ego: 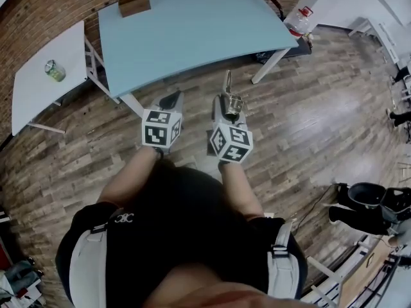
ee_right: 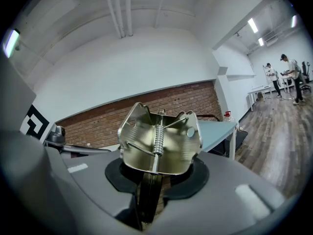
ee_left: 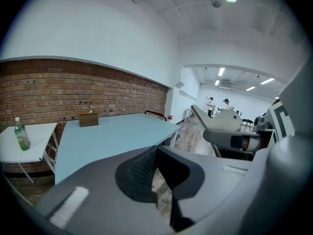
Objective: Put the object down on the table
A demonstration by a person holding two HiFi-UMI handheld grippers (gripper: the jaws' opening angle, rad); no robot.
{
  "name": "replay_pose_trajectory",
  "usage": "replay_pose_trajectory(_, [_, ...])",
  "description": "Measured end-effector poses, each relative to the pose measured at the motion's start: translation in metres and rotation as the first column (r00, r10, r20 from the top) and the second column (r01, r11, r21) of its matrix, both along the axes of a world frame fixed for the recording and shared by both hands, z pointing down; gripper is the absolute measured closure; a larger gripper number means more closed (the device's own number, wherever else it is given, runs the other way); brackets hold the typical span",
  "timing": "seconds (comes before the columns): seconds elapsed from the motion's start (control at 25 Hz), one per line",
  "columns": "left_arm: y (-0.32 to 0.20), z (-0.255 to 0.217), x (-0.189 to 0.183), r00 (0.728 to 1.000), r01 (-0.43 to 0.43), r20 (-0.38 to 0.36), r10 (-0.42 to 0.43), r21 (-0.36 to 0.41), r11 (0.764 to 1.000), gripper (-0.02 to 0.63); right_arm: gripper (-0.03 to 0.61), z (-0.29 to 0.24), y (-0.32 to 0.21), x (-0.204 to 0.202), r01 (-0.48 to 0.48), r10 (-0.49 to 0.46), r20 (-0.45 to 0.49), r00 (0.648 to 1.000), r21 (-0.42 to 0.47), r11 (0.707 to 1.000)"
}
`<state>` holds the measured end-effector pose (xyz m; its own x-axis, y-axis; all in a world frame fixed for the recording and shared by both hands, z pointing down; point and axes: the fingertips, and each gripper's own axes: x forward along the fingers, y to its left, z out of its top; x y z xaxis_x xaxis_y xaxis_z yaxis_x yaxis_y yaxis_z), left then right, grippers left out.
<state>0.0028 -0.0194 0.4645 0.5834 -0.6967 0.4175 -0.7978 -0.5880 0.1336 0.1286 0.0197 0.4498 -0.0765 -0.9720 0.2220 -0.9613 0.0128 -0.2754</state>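
Over wood floor [ego: 302,127], right hand-held gripper [ee_right: 151,180] clamps a metal clip [ee_right: 168,153], spring [ee_right: 157,136] visible only in its view.

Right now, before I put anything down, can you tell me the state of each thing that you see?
metal spring clip: gripped between the right gripper's fingers, not yet on the blue table.
right gripper: shut on the metal spring clip.
left gripper: fingers together, nothing held.
blue table: bare but for a brown box at its far edge.
green bottle: upright on the white side table.
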Motion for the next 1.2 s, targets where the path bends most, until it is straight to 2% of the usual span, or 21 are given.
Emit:
replay_pose_trajectory(0.48, [-0.047,0.022,0.006,1.000,0.024,-0.007,-0.024,-0.029,0.999,0.615,0.469,0.018,-0.042,0.007,0.026,-0.026,0.000,1.000,-0.030,0.999])
replay_pose_trajectory(0.88, [-0.100,0.030,0.038,0.999,0.003,-0.032,-0.005,-0.040,0.999,0.614,0.469,0.029,-0.087,0.026,0.044,-0.045,-0.018,0.999,-0.053,0.998])
replay_pose_trajectory(1.2, [-0.156,0.032,0.055,1.000,-0.006,-0.027,0.004,-0.056,0.998,0.614,0.469,0.032,-0.144,0.039,0.056,-0.057,-0.011,0.998,-0.076,0.996])
